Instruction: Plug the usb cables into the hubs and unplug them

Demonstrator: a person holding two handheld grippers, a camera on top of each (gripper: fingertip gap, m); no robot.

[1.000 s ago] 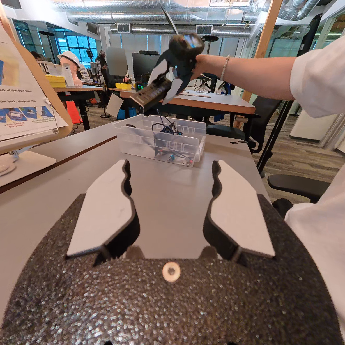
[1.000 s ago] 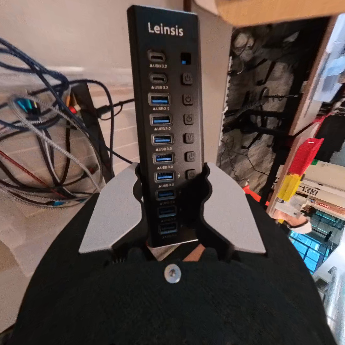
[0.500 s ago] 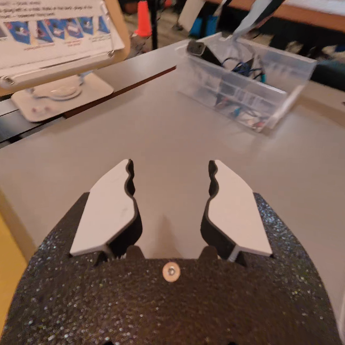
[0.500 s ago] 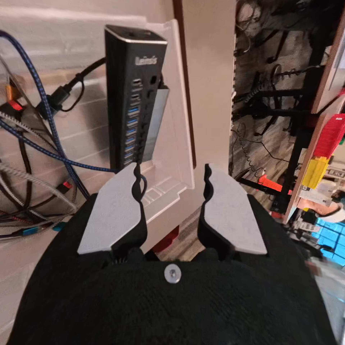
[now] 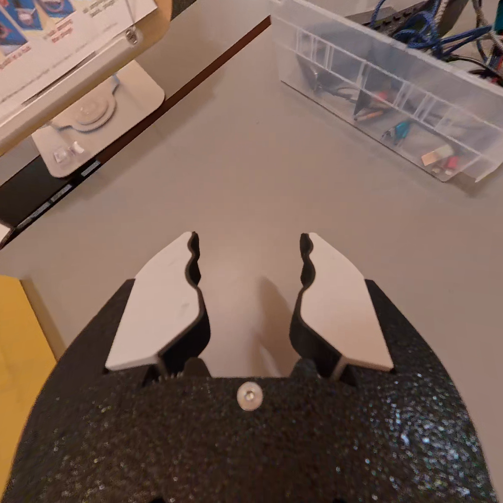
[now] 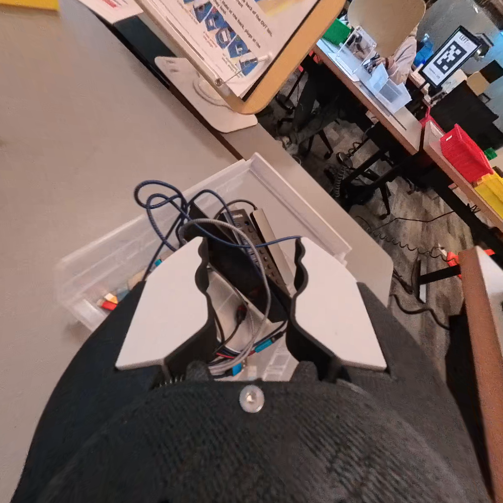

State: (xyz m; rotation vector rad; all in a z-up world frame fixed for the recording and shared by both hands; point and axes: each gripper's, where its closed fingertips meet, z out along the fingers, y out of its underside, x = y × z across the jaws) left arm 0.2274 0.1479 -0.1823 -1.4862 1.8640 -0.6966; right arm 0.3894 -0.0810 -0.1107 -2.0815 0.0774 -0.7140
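USB hubs lie inside the clear plastic bin [image 6: 275, 174]: a black hub [image 6: 239, 261] with a row of ports and buttons along its face rests slanted across the bin's dividers, and a silver-sided hub [image 6: 268, 245] lies right against it. USB cables [image 6: 163, 201] are heaped over both hubs, among them a blue braided cable that loops up above the bin's rim and a grey braided cable [image 6: 261, 285] that arcs across the black hub and runs down to a bundle of plugs with teal and red ends at the bin's near end. Whether any plug sits in a port cannot be told.

In the right wrist view, the right tongs [image 6: 250, 239] hover over the bin, spread wide and gripping nothing; the hubs and cables show through the gap between the white fingers [image 6: 168, 307].

In the left wrist view, the left tongs [image 5: 249, 235] are also spread wide and empty, above bare grey worktop [image 5: 245, 168], well apart from the bin [image 5: 386, 89], which sits on the worktop beyond them and to the right. Small loose plugs in red and teal show through the bin's clear front wall.

Left of the bin, a board with a printed instruction sheet [image 5: 54, 40] stands on a white stand base [image 5: 106, 109].
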